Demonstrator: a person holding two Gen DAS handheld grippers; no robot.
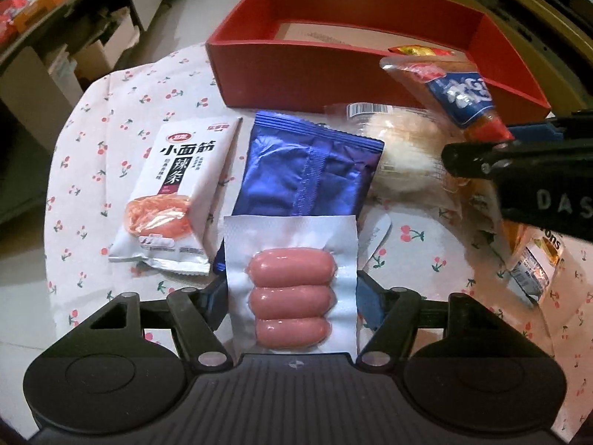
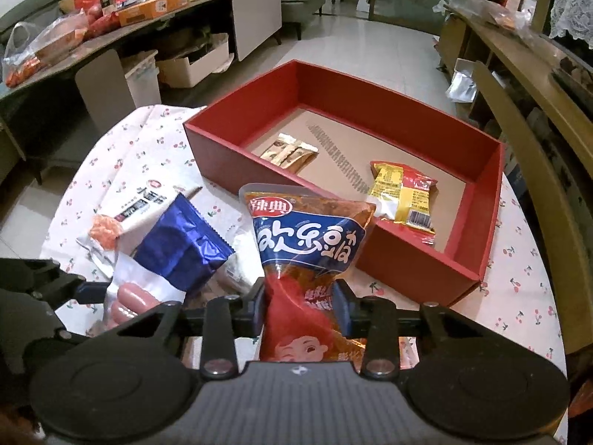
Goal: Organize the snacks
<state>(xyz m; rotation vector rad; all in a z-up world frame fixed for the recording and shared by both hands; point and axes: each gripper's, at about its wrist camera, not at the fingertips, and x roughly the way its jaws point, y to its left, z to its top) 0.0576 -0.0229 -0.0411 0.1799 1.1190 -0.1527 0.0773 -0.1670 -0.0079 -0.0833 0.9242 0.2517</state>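
The left gripper (image 1: 291, 300), low in the centre of its own view, pinches a clear vacuum pack of three pink sausages (image 1: 290, 289) between its fingers, the pack standing upright toward the lens. Just behind it, in the middle of the frame, a shiny blue foil packet (image 1: 311, 170) lies on the cherry-print tablecloth (image 1: 111, 118), and to its left, touching or nearly so, lies a white spicy gluten strip packet (image 1: 174, 193) with black Chinese lettering. To the right of the blue packet sits a clear bag with something pale and round inside (image 1: 400, 152); its contents are too blurred to name. The right gripper (image 2: 302, 307), low in the centre of the right wrist view, is clamped on the red lower part of a red-and-blue snack bag (image 2: 311, 244), whose blue band with white characters rises up the middle of the frame. In the left wrist view that same bag hangs at the upper right, in front of the near wall of the red box (image 1: 281, 70). The box stands open on the cloth, filling the centre and right of the right wrist view, and on its brown floor lie two small gold sachets (image 2: 289, 152) near the left wall and a yellow-and-red packet (image 2: 404, 193) toward the right end.
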